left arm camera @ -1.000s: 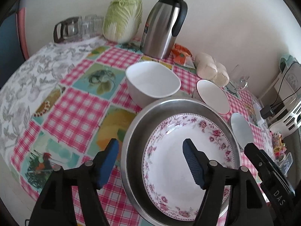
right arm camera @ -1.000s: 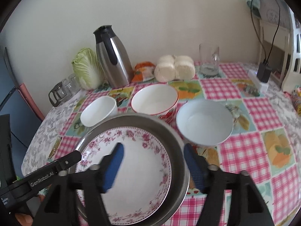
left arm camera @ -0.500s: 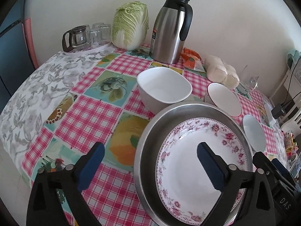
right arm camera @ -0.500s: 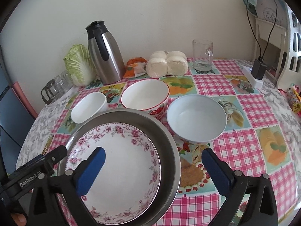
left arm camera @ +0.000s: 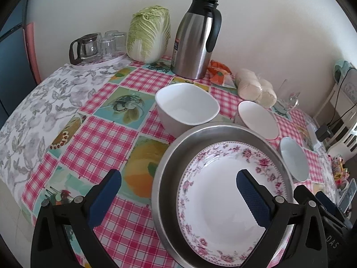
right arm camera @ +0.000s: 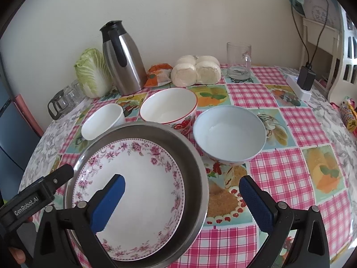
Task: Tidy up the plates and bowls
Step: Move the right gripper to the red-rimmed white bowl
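Steel basin (left arm camera: 169,178) rests on the tabletop (right arm camera: 290,174) holding the floral plate (right arm camera: 133,178); both the left tool (left arm camera: 178,186) and right tool (right arm camera: 181,188) have just spread wide, released and empty, so three bowls await stacking.

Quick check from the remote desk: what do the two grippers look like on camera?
Both look alike: the left gripper and the right gripper have black plastic frames with silver rivets and blue textured pads. White lettering marks the neighbouring gripper's body in each view: "GenRobot.AI" in the right view, "DAS" in the left.
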